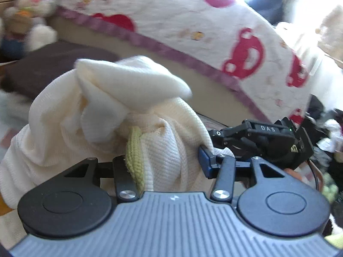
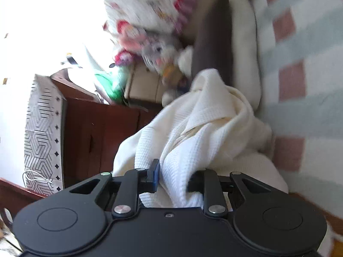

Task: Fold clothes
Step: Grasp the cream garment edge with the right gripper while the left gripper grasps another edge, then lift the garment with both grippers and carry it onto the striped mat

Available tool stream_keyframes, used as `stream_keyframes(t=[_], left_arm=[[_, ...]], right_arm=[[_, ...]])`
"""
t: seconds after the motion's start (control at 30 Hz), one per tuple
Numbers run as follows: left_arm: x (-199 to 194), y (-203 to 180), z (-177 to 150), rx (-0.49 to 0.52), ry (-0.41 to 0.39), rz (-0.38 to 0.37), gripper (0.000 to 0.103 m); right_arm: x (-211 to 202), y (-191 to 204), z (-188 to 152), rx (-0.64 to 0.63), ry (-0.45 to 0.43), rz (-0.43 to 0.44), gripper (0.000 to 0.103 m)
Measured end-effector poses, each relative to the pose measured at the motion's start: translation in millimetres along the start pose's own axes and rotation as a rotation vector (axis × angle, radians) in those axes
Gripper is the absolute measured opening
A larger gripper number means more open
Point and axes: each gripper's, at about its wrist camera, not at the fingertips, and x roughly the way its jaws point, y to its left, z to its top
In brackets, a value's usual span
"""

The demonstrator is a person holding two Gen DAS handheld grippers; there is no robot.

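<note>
Left gripper (image 1: pixel 165 158) clenched on bunched cream knit garment (image 1: pixel 103 111) with green trim (image 1: pixel 134 150); right gripper (image 2: pixel 173 175) pinches the same cloth (image 2: pixel 205 115), lifted above checked bedding (image 2: pixel 300 42); left view alone shows "DAS" on the other tool (image 1: pixel 268 128), car-print quilt (image 1: pixel 214 32), plush rabbit (image 1: pixel 32 6); right view alone: brown cabinet (image 2: pixel 96 128), patterned bag (image 2: pixel 40 139).

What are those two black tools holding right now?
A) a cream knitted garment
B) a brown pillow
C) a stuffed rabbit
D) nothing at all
A: the cream knitted garment is bunched between the fingers of the left tool, and the right wrist view shows its fabric pinched in the right tool too.
</note>
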Motion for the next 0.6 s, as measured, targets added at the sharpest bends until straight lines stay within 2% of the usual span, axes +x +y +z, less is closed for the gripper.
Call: stream_keyframes(t=[0.1, 0.27, 0.33, 0.43, 0.6], left_arm=[[22.6, -22.9, -0.5, 0.047, 0.057, -0.054, 0.047], [78.9, -56.6, -16.2, 0.096, 0.243, -0.110, 0.048], [92.2, -75.3, -21.4, 0.142, 0.286, -0.122, 0.047], [108.3, -104.8, -24.1, 0.196, 0.303, -0.143, 0.047], [125.8, -132.3, -14.1, 0.194, 0.302, -0.202, 0.048]], right_arm=[[-41.1, -0.2, -1.5, -0.016, -0.082, -0.006, 0.026], [-102.1, -20.8, -9.6, 0.016, -0.223, -0.052, 0.027], [-123.4, -32.5, -16.3, 0.056, -0.274, -0.035, 0.027], [-149.0, -38.2, -17.4, 0.097, -0.334, -0.001, 0.027], [-179.6, -24.3, -10.8, 0.063, -0.410, 0.008, 0.027]])
